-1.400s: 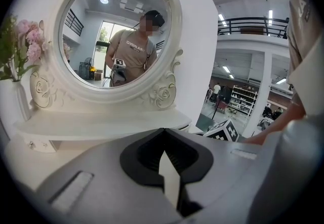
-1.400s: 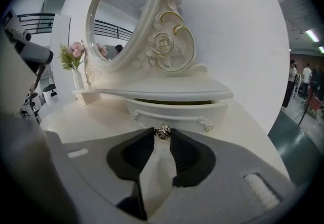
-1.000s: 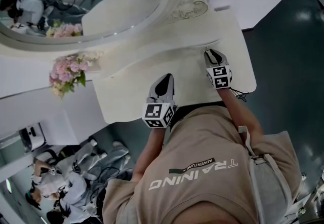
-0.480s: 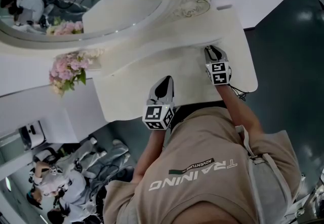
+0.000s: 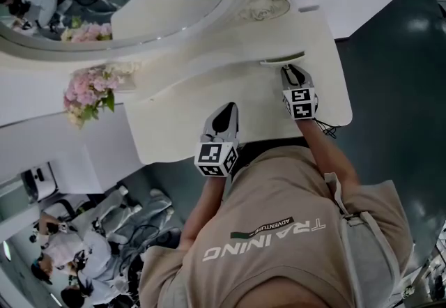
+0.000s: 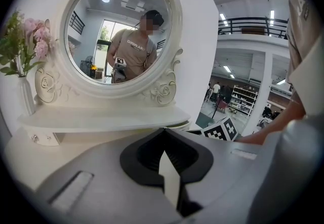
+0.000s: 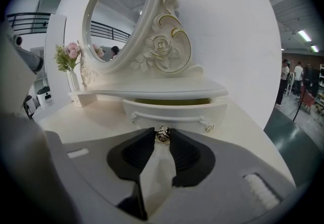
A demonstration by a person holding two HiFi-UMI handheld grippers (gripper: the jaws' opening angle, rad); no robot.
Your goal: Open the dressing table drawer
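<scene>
My right gripper is clenched on the small round metal knob at the middle of the drawer, with the knob pinched between both pads. The drawer sits under the right end of the shelf below the oval mirror, at the far right of the white dressing table. It stands partly open, and a dark gap shows along its top edge. My left gripper is over the near middle of the tabletop, well apart from the drawer. Its jaws are pressed together with nothing between them. A vase of pink flowers stands at the far left beside the mirror.
</scene>
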